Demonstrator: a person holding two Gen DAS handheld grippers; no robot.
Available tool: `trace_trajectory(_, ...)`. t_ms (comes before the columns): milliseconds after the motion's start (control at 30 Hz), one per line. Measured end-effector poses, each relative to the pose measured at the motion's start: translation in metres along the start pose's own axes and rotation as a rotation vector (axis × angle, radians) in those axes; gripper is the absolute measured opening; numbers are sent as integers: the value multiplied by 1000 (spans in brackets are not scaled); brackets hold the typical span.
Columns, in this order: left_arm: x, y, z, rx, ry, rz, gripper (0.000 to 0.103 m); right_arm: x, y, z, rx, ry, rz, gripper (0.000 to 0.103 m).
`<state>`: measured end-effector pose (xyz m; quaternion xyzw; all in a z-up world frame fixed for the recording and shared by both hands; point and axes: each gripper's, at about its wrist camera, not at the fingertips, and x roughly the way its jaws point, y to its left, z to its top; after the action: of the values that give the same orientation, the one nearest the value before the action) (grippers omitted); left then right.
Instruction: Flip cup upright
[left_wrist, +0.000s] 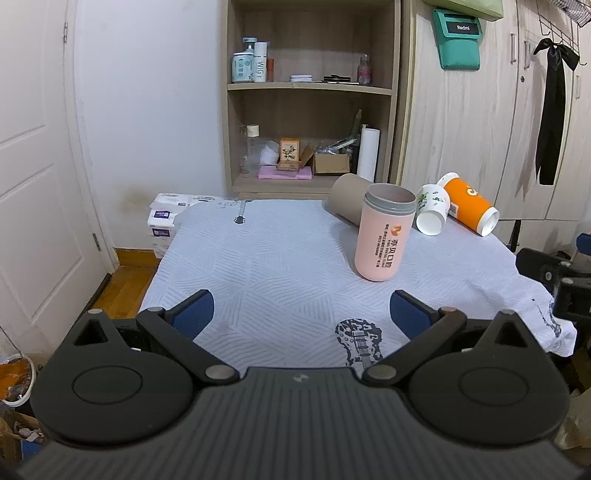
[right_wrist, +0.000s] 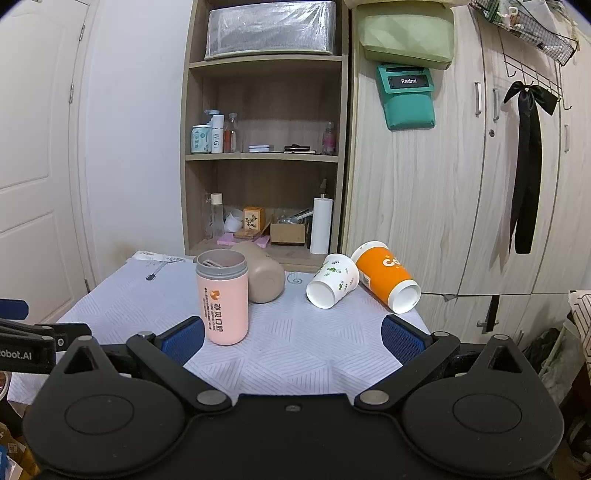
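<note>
Left tool (left_wrist: 302, 314) hovers low over the cloth-covered surface (left_wrist: 258, 258), jaws wide apart, empty. Pink cup (left_wrist: 382, 232) stands upright; behind it tan cup (left_wrist: 347, 201), white cup (left_wrist: 433, 212) and orange cup (left_wrist: 469, 206) lie sideways. Right tool (right_wrist: 293, 341) likewise spread, empty.

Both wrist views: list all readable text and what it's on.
"Redmi": teal pouch on the wardrobe.
"WIG": white bottle on the shelf.
"Co", cut off: orange cup lying on its side.
"obot.AI", cut off: left gripper body.
Chinese characters with a logo: upright pink cup; the small print beside them is unreadable.
Other shelf labels: too small.
</note>
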<state>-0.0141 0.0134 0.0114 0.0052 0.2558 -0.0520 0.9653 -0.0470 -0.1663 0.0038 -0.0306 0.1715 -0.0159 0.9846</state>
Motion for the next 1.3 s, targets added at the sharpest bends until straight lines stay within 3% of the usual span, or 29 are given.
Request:
trace_trajectory(567,-5,3,-1,11,2,26,103,-2,0,-1,-10,-10,-49,103)
trace_trajectory(1300,-4,1,-3,14,-3,43,103,-5,2,-2,-21,-10,-50,103)
